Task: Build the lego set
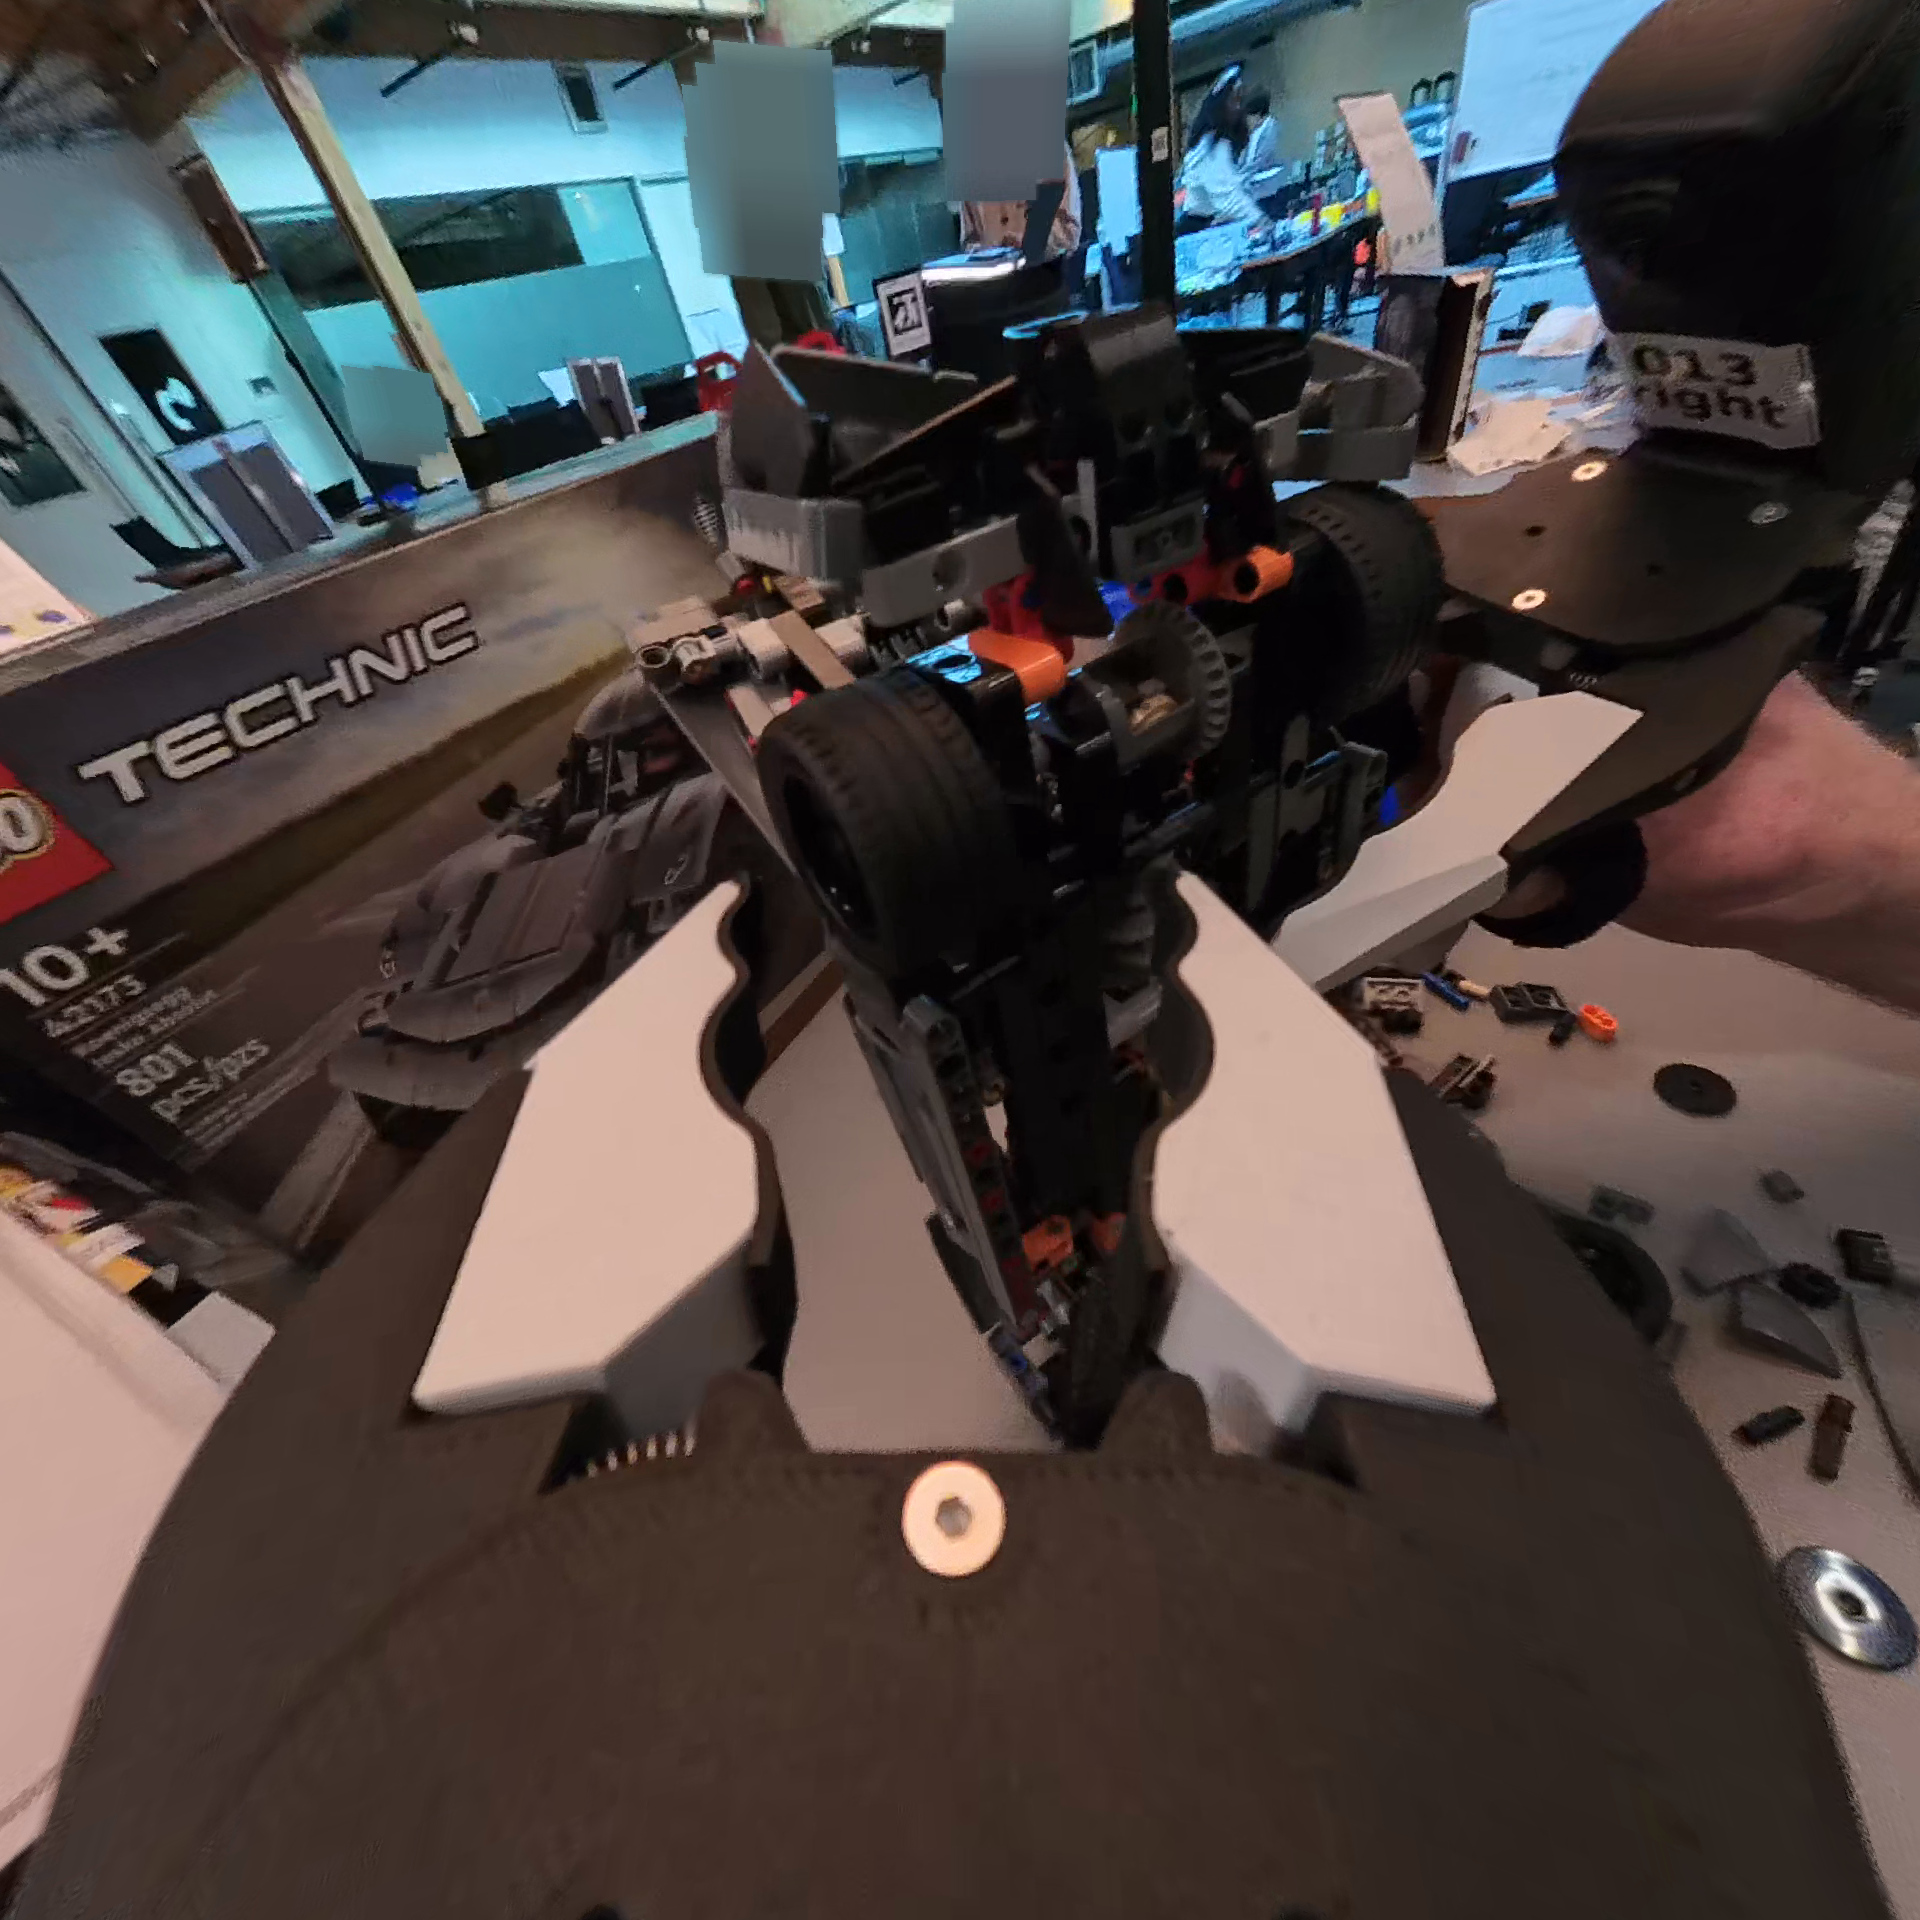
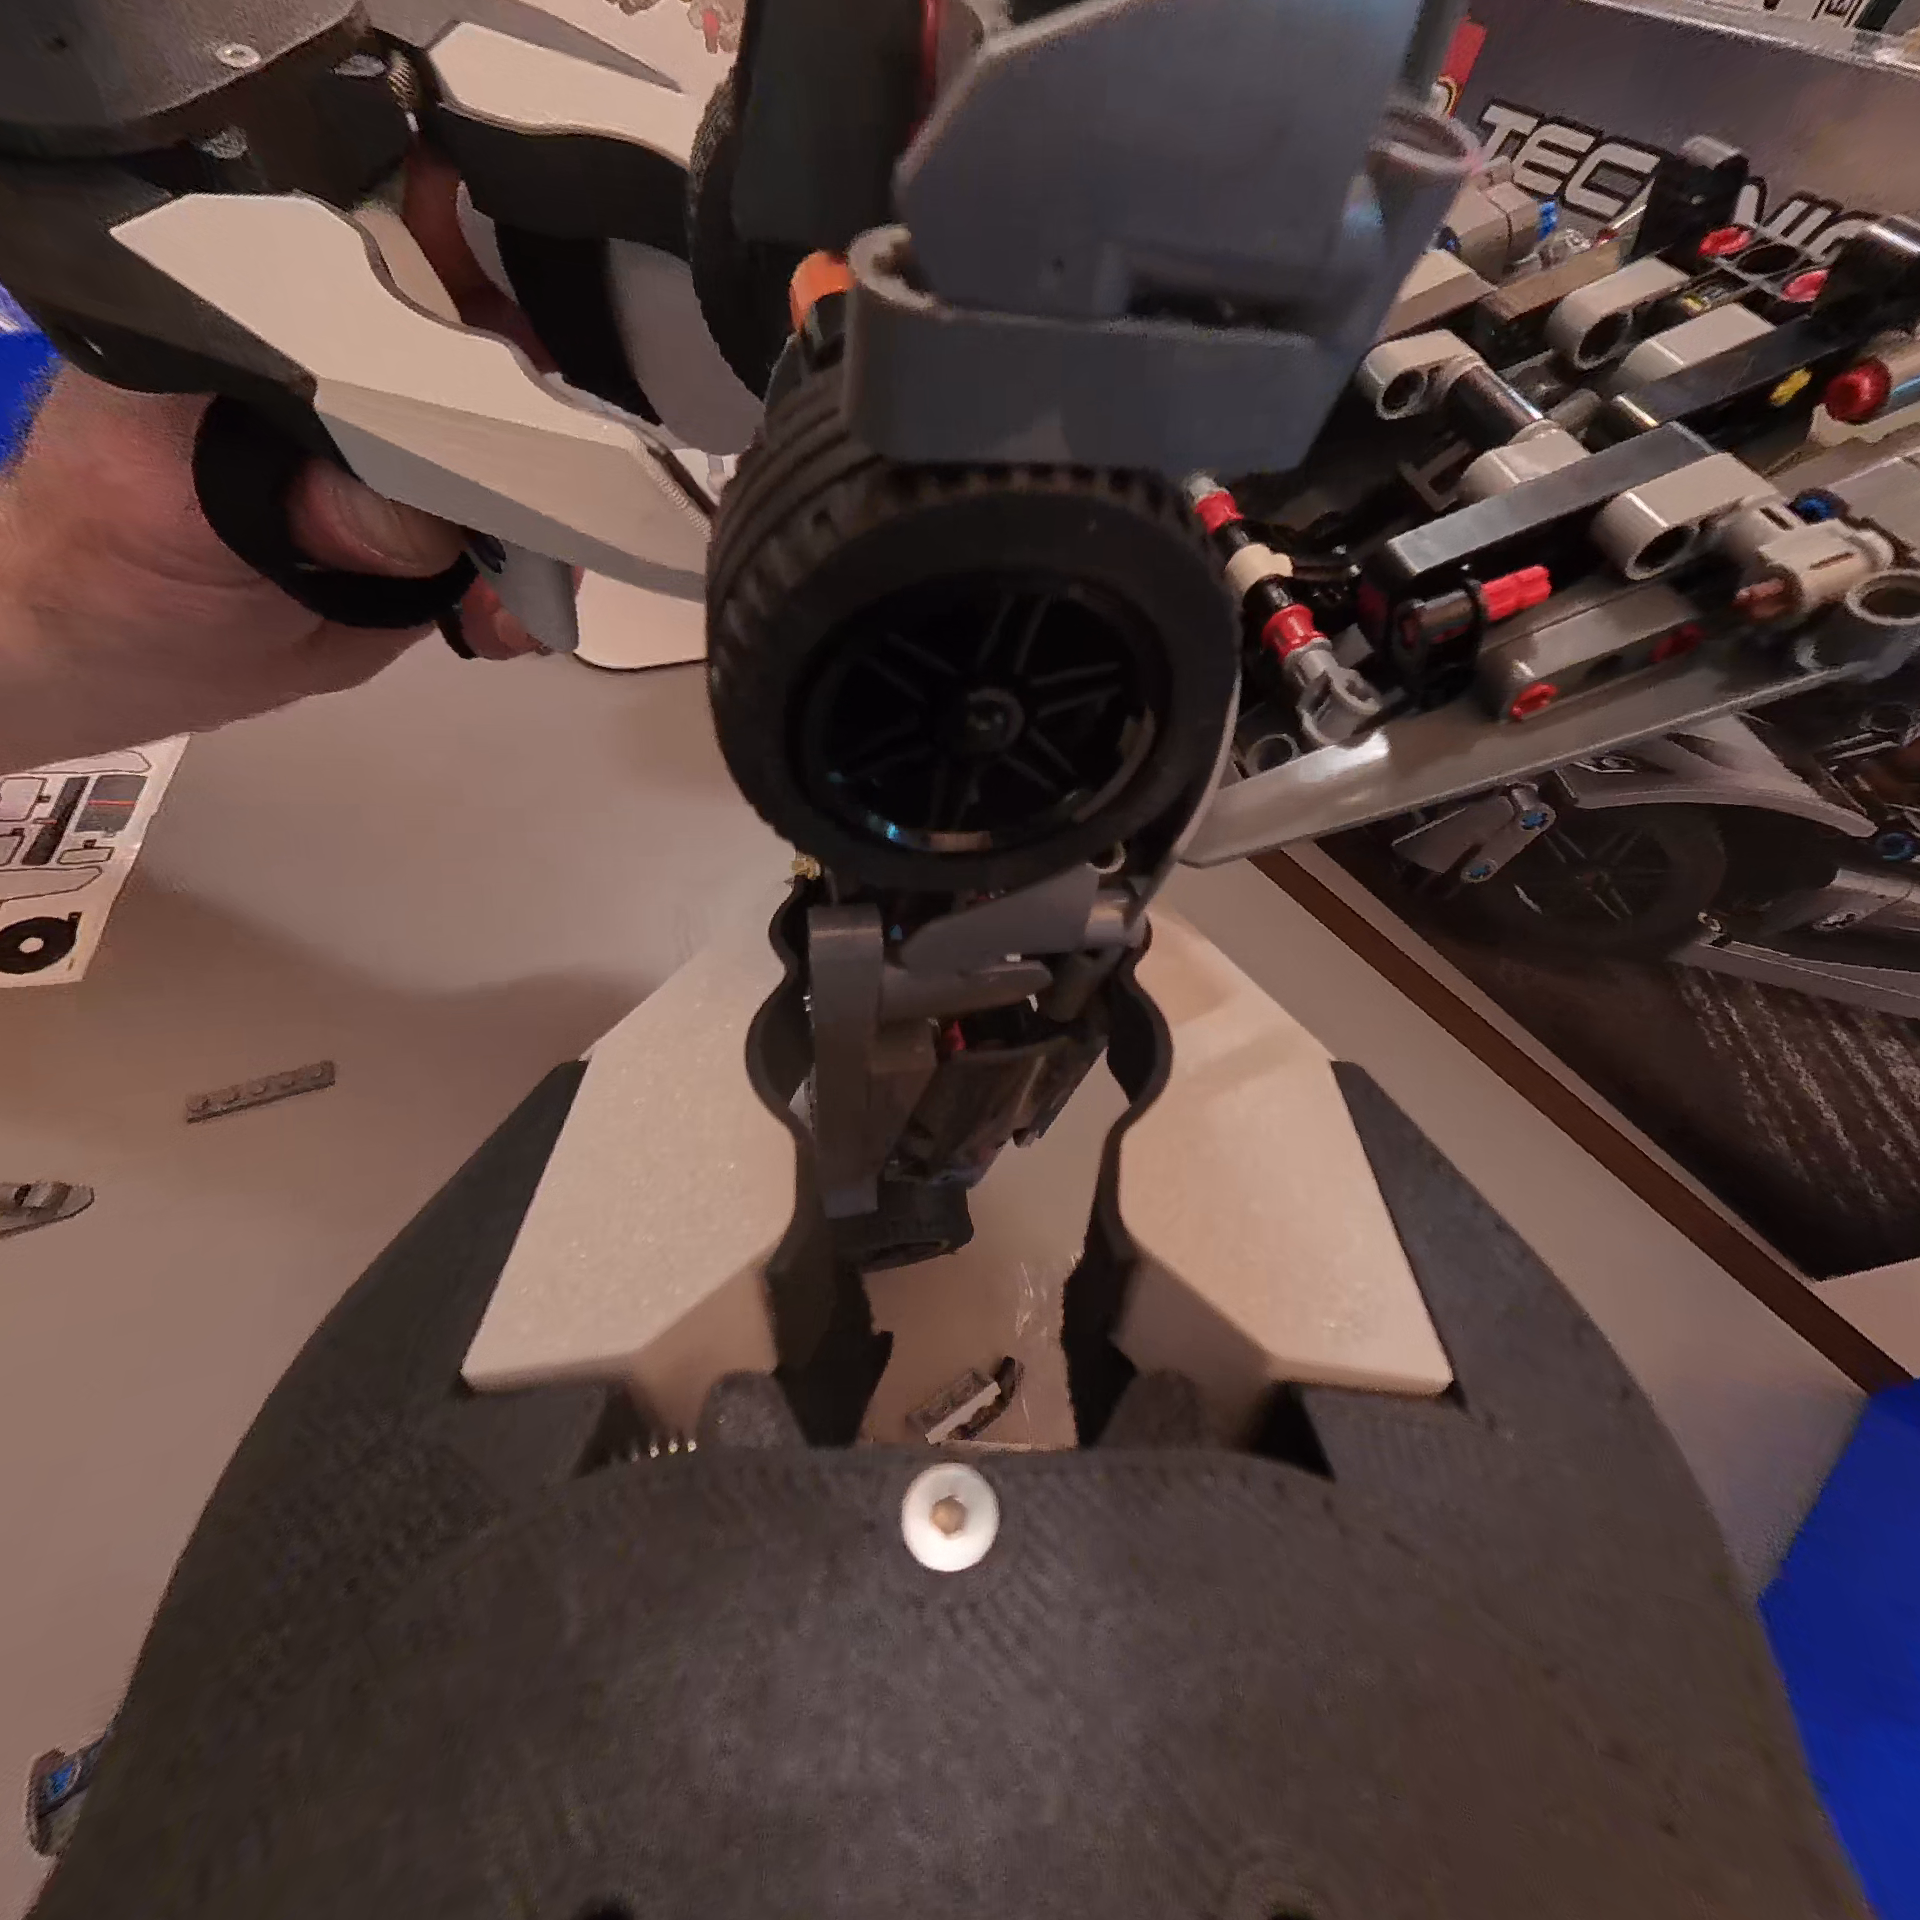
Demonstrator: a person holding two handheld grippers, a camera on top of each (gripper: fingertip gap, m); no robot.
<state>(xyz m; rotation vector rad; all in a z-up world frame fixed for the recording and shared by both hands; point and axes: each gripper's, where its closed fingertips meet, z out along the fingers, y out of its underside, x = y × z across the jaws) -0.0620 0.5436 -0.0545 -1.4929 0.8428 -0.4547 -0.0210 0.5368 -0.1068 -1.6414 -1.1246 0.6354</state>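
Note:
The lego car (image 1: 1039, 727) is a half-built black and grey model with black tyres and orange and red pins. It hangs tilted above the white table (image 2: 416, 831), held between both grippers. My left gripper (image 1: 961, 935) straddles its narrow end; the right finger (image 1: 1299, 1143) lies against the body and the left fingertip sits by a tyre. My right gripper (image 2: 956, 966) is shut on the grey frame just below a wheel of the car (image 2: 977, 675). The right gripper also shows in the left wrist view (image 1: 1382, 831), and the left one in the right wrist view (image 2: 686, 436), each with a hand on it.
The set's box (image 1: 312, 779) stands along the table's far side, close behind the car, and also shows in the right wrist view (image 2: 1714, 135). Several loose small pieces (image 1: 1507, 1008) lie to the right. A sticker sheet (image 2: 62, 862) and a grey plate (image 2: 260, 1091) lie on the table.

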